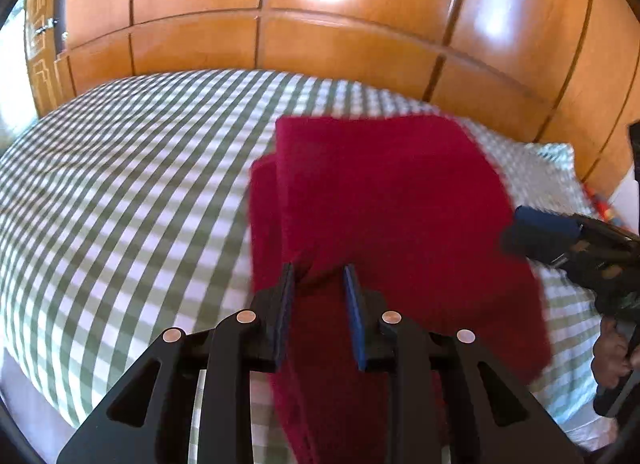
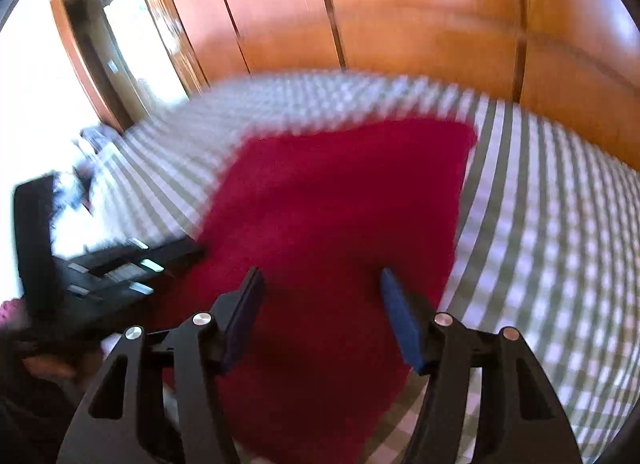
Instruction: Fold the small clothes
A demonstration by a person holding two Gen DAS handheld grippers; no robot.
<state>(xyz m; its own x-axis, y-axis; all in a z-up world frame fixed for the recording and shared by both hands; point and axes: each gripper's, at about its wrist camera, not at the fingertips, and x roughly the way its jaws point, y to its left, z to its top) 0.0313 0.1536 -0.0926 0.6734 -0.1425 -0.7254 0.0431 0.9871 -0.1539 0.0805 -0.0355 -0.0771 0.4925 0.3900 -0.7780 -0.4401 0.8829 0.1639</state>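
Observation:
A dark red garment [image 1: 392, 203] lies on the checked bed, with doubled layers along its left edge. My left gripper [image 1: 319, 268] hovers over its near part with the jaws a little apart. A small crease of cloth rises beside the left pad [image 1: 289, 304], but neither pad presses on it. My right gripper [image 2: 320, 272] stands wide open above the same red garment [image 2: 340, 199] with nothing between its fingers. In the left wrist view the right gripper [image 1: 516, 229] is at the garment's right edge. In the right wrist view the left gripper [image 2: 188, 254] is at its left edge.
The bed [image 1: 120, 183] has a green and white checked sheet [image 2: 540, 223]. A wooden wardrobe [image 1: 320, 43] runs along its far side. A checked pillow [image 1: 540, 167] lies at the right end. A person's hand [image 1: 608, 360] holds the right tool. A doorway [image 2: 100, 43] opens at the left.

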